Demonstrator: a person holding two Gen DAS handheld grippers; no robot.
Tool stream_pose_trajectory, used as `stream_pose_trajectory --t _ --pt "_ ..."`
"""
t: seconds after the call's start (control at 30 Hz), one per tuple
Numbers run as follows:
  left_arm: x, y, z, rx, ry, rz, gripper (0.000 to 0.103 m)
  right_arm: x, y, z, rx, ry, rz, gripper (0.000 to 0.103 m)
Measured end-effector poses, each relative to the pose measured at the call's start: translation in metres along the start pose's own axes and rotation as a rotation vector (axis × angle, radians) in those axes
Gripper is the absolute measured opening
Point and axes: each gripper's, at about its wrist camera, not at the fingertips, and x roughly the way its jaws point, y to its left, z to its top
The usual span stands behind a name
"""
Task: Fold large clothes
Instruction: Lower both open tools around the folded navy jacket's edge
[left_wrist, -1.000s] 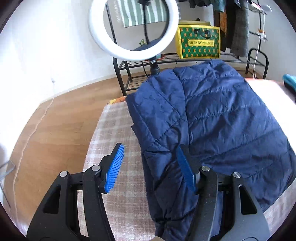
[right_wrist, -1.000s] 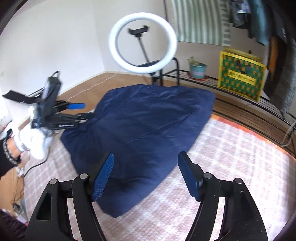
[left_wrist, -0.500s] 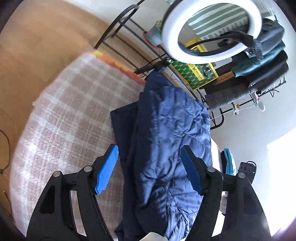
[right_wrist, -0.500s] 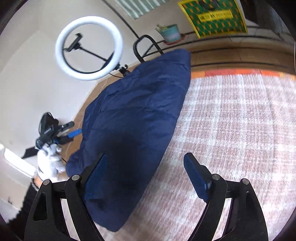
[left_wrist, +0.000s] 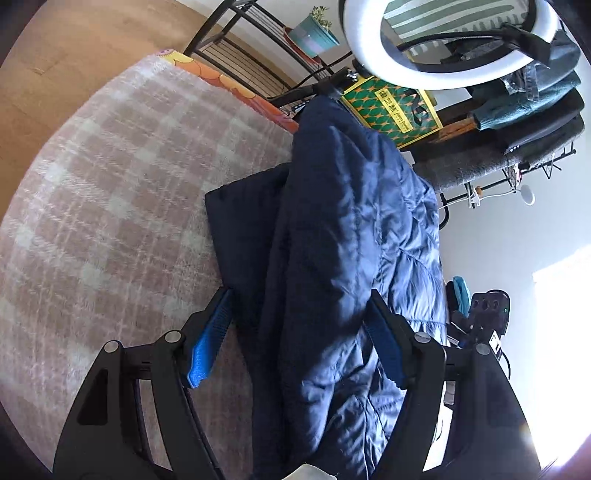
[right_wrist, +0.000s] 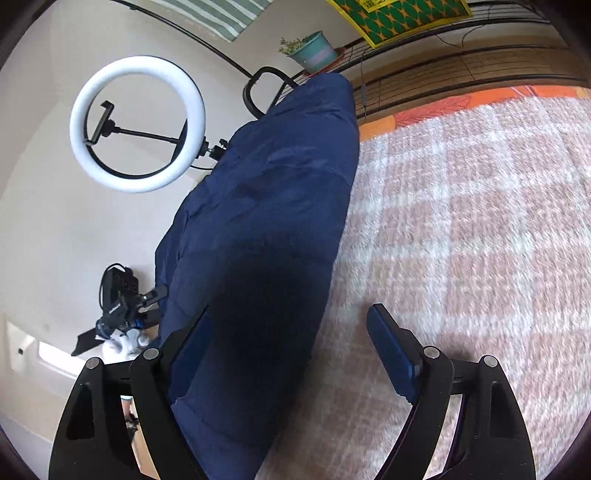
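A navy quilted jacket lies on a pink plaid blanket. My left gripper is open, its blue-padded jaws straddling the jacket's near edge, one pad over the blanket, the other against the fabric. In the right wrist view the jacket stretches from the bottom left toward the far edge. My right gripper is open, its jaws either side of the jacket's near edge above the blanket. The left gripper also shows small at the left in the right wrist view.
A white ring light on a stand rises beyond the blanket; it also shows in the right wrist view. A metal rack holds a green-yellow box and a potted plant. Clothes hang behind. Wooden floor surrounds the blanket.
Both grippers have rolled and dropped close to the jacket's near edge. The jaws now straddle the fabric. Both stay open.
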Motion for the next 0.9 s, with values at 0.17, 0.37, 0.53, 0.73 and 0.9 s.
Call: stream_pose_trajectory --t 0.17,0.37,0.53,0.73,0.9 --pt "0.005 0.003 0.005 -0.011 -0.01 -0.027 0.073 0.009 0.0 0.007 0.003 0.005 0.035 0.084" --pt "-0.007 0.013 -0.001 -0.021 -0.013 -0.042 0.073 0.013 0.0 0.008 0.001 0.017 0.047 0.084" --pt "-0.001 0.009 0.001 -0.016 -0.005 -0.049 0.074 0.014 0.002 0.006 -0.021 0.018 0.048 0.084" --pt "-0.015 -0.005 -0.004 0.111 0.122 0.143 0.079 0.018 0.011 0.005 -0.067 0.052 0.02 0.084" --pt "-0.018 0.007 -0.001 0.019 0.097 0.099 0.082 0.012 0.003 0.0 -0.057 0.021 0.055 0.082"
